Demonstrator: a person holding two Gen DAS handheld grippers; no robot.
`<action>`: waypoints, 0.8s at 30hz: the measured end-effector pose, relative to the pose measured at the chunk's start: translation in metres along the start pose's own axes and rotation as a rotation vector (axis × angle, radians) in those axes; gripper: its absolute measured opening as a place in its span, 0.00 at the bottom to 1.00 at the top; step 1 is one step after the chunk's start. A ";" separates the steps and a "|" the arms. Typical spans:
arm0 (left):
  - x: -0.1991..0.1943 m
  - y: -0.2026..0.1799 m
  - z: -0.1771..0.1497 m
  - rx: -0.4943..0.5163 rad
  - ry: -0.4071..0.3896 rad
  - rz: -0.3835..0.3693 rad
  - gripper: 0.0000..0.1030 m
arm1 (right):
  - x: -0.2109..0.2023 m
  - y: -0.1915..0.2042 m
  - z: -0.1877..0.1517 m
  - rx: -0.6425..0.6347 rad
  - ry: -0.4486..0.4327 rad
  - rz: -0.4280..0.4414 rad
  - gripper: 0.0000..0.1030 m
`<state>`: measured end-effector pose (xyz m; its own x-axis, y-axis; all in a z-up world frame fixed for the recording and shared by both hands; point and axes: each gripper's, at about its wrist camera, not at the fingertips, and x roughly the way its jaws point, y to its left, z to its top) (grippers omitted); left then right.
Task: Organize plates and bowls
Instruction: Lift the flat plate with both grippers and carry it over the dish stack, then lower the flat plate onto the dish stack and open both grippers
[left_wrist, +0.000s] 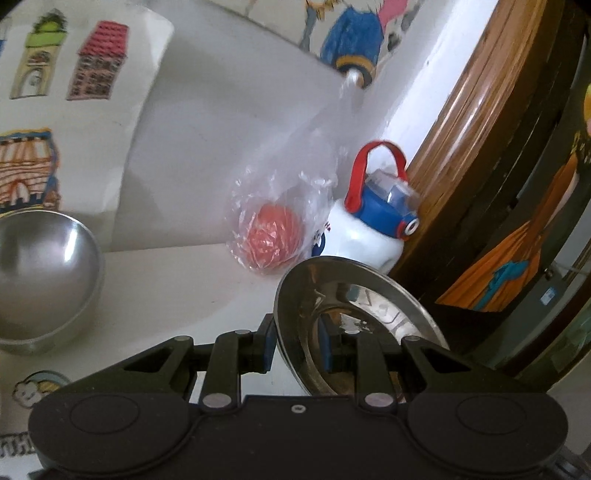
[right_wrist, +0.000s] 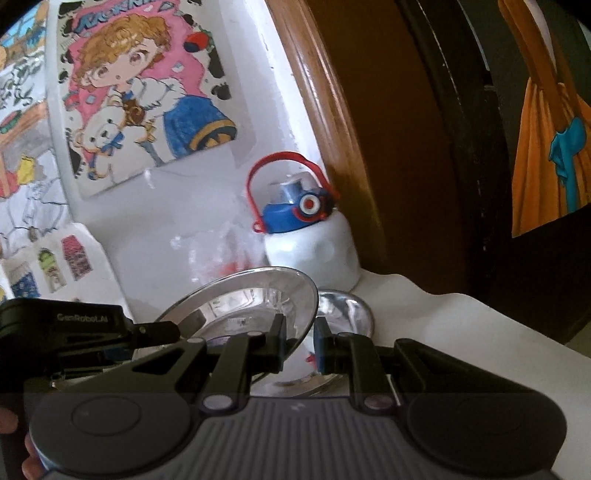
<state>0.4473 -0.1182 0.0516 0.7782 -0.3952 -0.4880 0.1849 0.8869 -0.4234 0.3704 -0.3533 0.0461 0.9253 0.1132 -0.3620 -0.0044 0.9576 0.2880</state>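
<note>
A shiny steel plate (left_wrist: 369, 295) stands tilted on edge above the white tabletop, and my left gripper (left_wrist: 297, 345) is shut on its near rim. In the right wrist view the same plate (right_wrist: 240, 299) slants up to the right. The left gripper's black housing (right_wrist: 81, 325) holds it from the left. My right gripper (right_wrist: 300, 341) straddles the plate's right rim with only a narrow gap. A second steel plate (right_wrist: 347, 310) lies flat on the table just behind and below. A steel bowl (left_wrist: 40, 273) sits at the far left.
A clear plastic bag with something red inside (left_wrist: 273, 236) and a white bottle with a blue lid and red handle (left_wrist: 369, 229) stand against the wall. A wooden frame (left_wrist: 480, 129) rises on the right. Drawings hang on the wall (right_wrist: 147, 92).
</note>
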 end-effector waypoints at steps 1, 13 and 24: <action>0.005 -0.002 -0.001 0.010 0.000 0.006 0.24 | 0.003 -0.002 -0.001 -0.004 -0.002 -0.008 0.17; 0.041 -0.022 -0.007 0.125 0.003 0.078 0.24 | 0.025 -0.015 -0.007 -0.012 0.031 -0.059 0.22; 0.051 -0.030 -0.007 0.169 0.000 0.109 0.23 | 0.037 -0.014 -0.007 -0.027 0.072 -0.102 0.23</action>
<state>0.4770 -0.1666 0.0345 0.7990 -0.2949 -0.5240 0.1979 0.9519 -0.2340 0.4021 -0.3605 0.0228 0.8917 0.0329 -0.4515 0.0770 0.9718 0.2228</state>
